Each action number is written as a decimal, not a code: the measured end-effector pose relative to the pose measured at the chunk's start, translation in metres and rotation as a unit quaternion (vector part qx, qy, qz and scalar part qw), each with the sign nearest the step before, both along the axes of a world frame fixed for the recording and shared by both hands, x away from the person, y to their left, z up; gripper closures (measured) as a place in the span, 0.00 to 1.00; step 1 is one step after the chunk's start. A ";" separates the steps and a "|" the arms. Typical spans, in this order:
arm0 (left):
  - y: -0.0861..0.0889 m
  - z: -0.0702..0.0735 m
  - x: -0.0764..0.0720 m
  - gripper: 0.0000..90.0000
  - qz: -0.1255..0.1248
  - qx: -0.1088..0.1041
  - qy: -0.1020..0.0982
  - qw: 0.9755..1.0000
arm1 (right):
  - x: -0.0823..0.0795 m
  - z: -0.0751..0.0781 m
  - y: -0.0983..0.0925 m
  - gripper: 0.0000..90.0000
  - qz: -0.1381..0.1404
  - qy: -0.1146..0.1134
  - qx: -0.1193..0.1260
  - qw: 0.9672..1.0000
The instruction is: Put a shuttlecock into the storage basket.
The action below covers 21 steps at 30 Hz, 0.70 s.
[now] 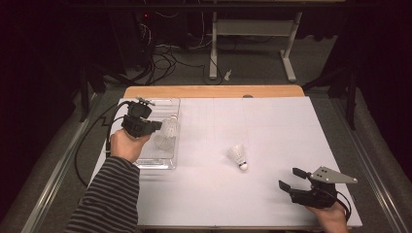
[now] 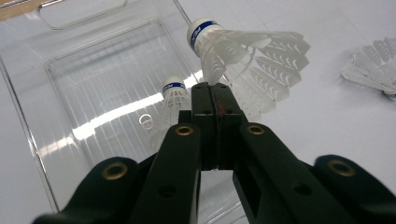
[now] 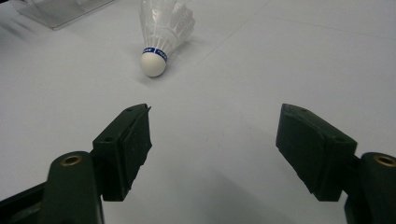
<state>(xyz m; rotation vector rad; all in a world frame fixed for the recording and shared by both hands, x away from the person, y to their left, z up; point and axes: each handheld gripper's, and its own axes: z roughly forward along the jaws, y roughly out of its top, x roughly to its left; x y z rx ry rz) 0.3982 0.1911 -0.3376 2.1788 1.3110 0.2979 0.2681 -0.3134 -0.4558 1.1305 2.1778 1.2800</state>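
My left gripper (image 1: 156,125) (image 2: 212,91) hangs over a clear plastic tray (image 1: 169,104) (image 2: 93,70), shut on the feather skirt of a white shuttlecock (image 1: 170,127) (image 2: 247,51) whose cork points away from me. A second shuttlecock (image 1: 164,142) (image 2: 175,100) lies inside the tray just below it. A third shuttlecock (image 1: 238,156) (image 3: 161,28) lies on the white table cover, cork toward my right gripper (image 1: 290,178) (image 3: 215,126). That gripper rests open near the front right, a short way from the shuttlecock, with nothing between its jaws.
The white cover (image 1: 272,126) spreads over most of the wooden table (image 1: 214,91). A corner of the tray (image 3: 60,11) shows far off in the right gripper view. Beyond the table are a desk frame (image 1: 252,34) and cables on the floor.
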 end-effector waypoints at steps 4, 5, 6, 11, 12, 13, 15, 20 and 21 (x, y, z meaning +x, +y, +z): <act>0.003 -0.001 0.003 1.00 0.007 -0.001 0.003 1.000 | 0.000 0.000 0.000 0.30 0.001 0.000 -0.001 1.000; 0.004 -0.002 0.003 1.00 0.008 -0.002 0.002 1.000 | 0.000 0.000 0.000 0.30 0.000 0.000 0.000 1.000; 0.004 -0.002 0.004 1.00 0.009 -0.002 0.003 1.000 | 0.000 0.000 0.000 0.30 0.000 0.000 0.000 1.000; 0.008 -0.004 0.007 1.00 0.016 -0.002 0.003 1.000 | 0.000 0.000 0.000 0.30 0.000 0.000 -0.001 1.000; 0.009 -0.004 0.008 1.00 0.018 -0.003 0.003 1.000 | 0.000 0.000 0.000 0.30 0.000 0.000 -0.001 1.000; 0.009 -0.004 0.009 1.00 0.019 -0.003 0.004 1.000 | 0.000 0.000 0.000 0.30 0.000 0.001 -0.001 1.000; 0.010 -0.005 0.011 1.00 0.021 -0.002 0.005 1.000 | 0.000 0.000 0.000 0.30 -0.001 0.002 0.000 1.000; 0.012 -0.007 0.015 1.00 0.028 -0.001 0.008 1.000 | 0.000 0.000 0.000 0.30 -0.002 0.002 0.000 1.000; 0.013 -0.008 0.015 1.00 0.029 -0.001 0.008 1.000 | 0.000 0.000 0.000 0.30 -0.002 0.002 0.001 1.000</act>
